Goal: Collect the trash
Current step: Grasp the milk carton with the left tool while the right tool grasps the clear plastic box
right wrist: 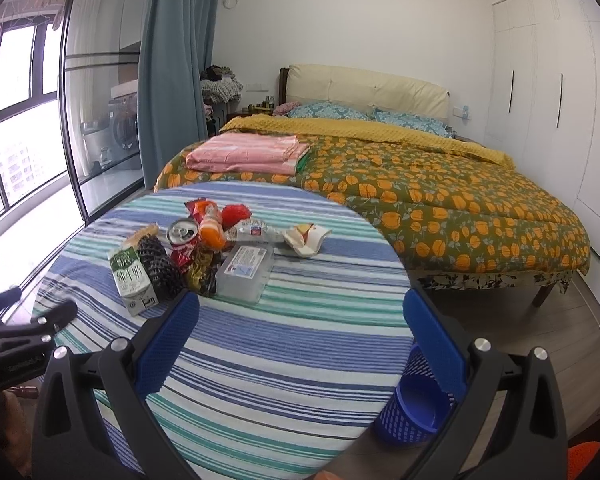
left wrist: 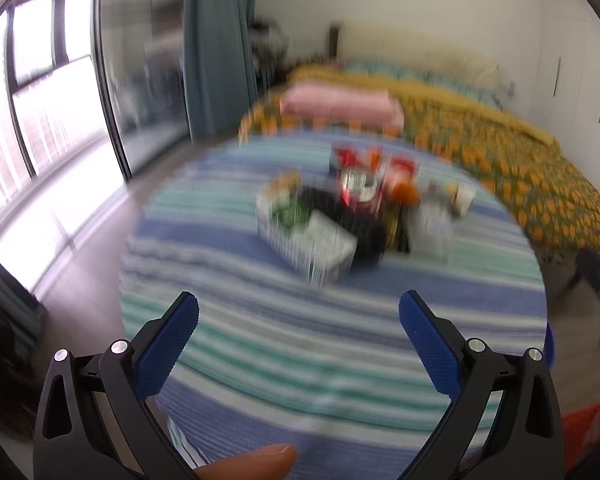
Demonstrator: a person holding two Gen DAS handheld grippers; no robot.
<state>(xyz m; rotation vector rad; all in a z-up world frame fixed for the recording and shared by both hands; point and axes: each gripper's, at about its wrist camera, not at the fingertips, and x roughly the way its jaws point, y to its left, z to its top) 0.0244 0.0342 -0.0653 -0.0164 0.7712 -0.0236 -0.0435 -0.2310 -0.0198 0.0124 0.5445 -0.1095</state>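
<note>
Hovering with both jaws wide, right gripper (right wrist: 300, 332) and left gripper (left wrist: 298, 330); we take the milk carton (right wrist: 133, 276) ahead-left first, bin (right wrist: 414, 408) low-right.

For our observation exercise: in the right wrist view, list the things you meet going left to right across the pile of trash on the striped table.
Milk carton → black netted item → drink can → orange bottle → clear plastic box → crumpled white wrapper. Beyond the table edge, lower right, stands the blue basket.
</note>
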